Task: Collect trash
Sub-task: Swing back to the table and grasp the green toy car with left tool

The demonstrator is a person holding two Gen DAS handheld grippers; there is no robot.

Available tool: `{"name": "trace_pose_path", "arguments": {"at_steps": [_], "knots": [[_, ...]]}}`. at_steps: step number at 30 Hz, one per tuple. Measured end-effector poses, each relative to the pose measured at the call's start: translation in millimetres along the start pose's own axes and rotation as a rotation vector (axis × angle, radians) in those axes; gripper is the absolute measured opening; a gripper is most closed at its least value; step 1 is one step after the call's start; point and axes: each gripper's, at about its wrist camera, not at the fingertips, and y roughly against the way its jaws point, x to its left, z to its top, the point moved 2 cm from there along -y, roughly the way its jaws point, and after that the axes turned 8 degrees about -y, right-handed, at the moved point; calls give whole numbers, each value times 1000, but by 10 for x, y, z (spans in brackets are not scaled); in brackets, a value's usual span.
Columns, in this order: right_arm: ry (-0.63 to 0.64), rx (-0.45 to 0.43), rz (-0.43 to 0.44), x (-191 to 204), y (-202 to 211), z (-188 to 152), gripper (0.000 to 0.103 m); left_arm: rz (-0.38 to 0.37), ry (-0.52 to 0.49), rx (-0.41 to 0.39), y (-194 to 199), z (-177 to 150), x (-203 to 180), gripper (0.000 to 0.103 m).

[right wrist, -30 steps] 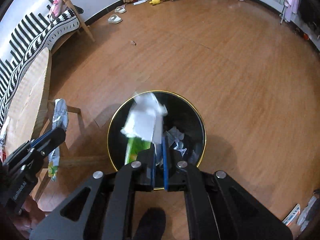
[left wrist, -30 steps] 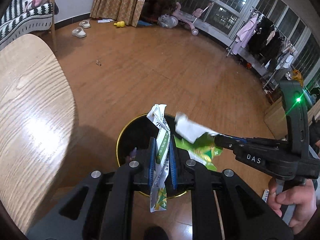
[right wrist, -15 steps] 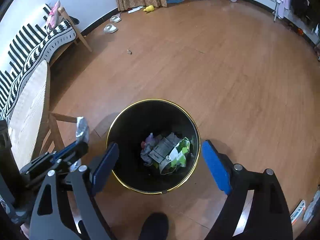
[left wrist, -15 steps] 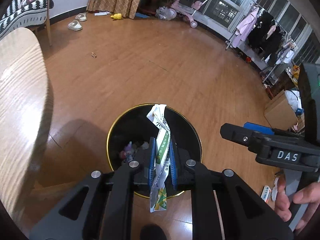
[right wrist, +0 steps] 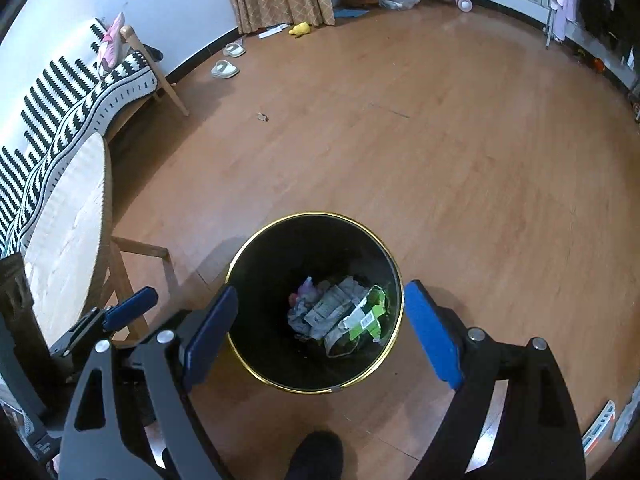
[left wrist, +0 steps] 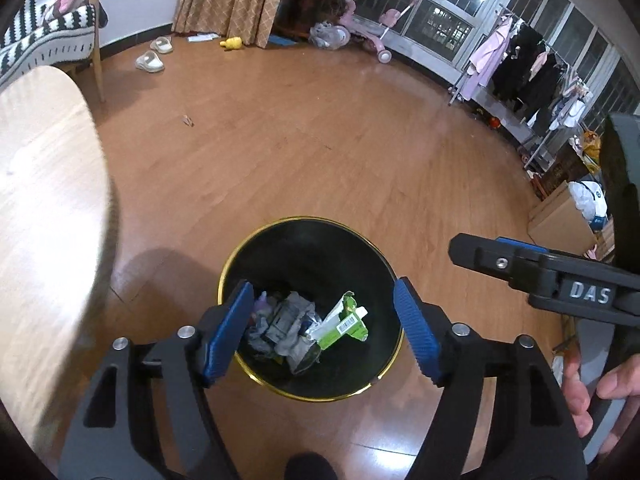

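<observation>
A black bin with a gold rim [left wrist: 304,220] stands on the wooden floor below both grippers. Crumpled wrappers lie at its bottom, with a green and white packet [left wrist: 344,322] on top. My left gripper [left wrist: 323,292] hangs over the bin mouth, its jaws opening and nothing between the blue pads. In the right wrist view the same bin rim [right wrist: 312,214] and packet [right wrist: 362,318] show, and my right gripper [right wrist: 322,294] stands open and empty above them. The right gripper [left wrist: 476,250] also reaches in from the right in the left wrist view; the left gripper's pad [right wrist: 136,304] shows at the left.
A light wooden table [left wrist: 44,200] stands left of the bin, a striped sofa [right wrist: 60,92] behind it. Slippers [left wrist: 150,60], a clothes rack [left wrist: 520,52] and a cardboard box [left wrist: 560,220] line the far floor. A person's hand [left wrist: 592,400] grips the right handle.
The right gripper opened first and its white and green wrapper dropped into the bin. The left gripper then opened and its long wrapper fell in too.
</observation>
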Motion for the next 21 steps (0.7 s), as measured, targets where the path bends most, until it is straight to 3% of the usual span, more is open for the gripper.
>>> {"name": "trace_pose_path", "arguments": {"at_steps": [4, 9, 14, 21], "knots": [[40, -23, 30, 272, 92, -3, 83, 65, -4, -40, 375, 5, 179, 93], [117, -55, 110, 947, 226, -61, 83, 168, 42, -108, 1125, -83, 709, 93], [241, -37, 202, 1973, 233, -280, 83, 308, 141, -160, 1958, -381, 1430, 93], [475, 9, 324, 3625, 245, -946, 83, 608, 339, -153, 3110, -1257, 2645, 93]]}}
